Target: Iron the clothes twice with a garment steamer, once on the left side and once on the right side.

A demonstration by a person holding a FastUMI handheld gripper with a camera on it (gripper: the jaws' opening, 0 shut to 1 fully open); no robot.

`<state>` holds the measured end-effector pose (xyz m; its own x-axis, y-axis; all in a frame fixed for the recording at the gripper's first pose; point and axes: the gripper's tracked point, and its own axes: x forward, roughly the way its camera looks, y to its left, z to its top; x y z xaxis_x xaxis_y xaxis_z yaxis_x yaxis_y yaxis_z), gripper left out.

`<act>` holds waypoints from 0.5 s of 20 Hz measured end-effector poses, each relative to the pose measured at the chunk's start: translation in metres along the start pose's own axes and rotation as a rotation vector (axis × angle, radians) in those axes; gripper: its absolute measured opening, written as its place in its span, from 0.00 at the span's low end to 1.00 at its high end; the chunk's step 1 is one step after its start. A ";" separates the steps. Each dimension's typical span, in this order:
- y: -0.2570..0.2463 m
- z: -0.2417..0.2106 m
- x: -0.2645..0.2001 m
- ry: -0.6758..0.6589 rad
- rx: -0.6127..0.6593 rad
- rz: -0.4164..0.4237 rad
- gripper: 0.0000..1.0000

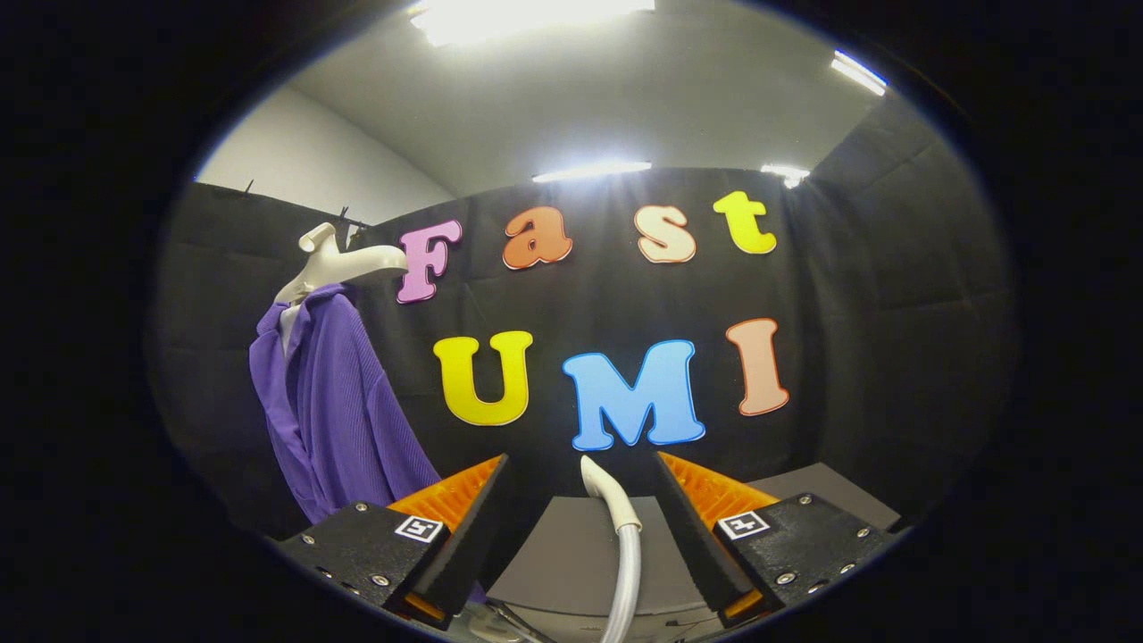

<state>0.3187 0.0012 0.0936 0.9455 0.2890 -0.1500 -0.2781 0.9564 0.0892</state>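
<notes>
The garment steamer's hose and handle (622,536) rise between the gripper's (579,536) two fingers, a pale curved tube running from near to far, its long axis nearly upright and leaning slightly left at the top, where the tip curves toward the far wall. It stands nearer the right finger than the left and touches neither, as far as can be seen; the fingers are spread wide, released, with nothing pressed between them.

The clothes, a purple ribbed garment (335,402), hang well to the left and farther off, beyond the left finger. The garment drapes down from a white hanger form (335,263) whose arm sticks out to the right at the top; the collar is open and the cloth falls in long folds, its long axis vertical.

Under the hose lies the grey counter (571,554), stretching back to the black cloth wall (893,339). Nothing stands between the fingers and the garment except open space.
</notes>
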 end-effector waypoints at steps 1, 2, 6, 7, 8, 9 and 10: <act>-0.006 -0.005 0.014 0.024 0.024 0.009 0.95; -0.015 -0.013 0.026 0.054 0.049 0.011 0.95; -0.043 -0.039 0.078 0.159 0.147 -0.001 0.95; -0.048 -0.045 0.090 0.180 0.171 0.001 0.94; -0.054 -0.053 0.101 0.198 0.198 0.000 0.94; -0.058 -0.059 0.110 0.218 0.222 0.001 0.94; -0.060 -0.068 0.119 0.249 0.237 0.011 0.93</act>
<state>0.4367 -0.0183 0.0038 0.8642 0.3284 -0.3812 -0.2132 0.9252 0.3139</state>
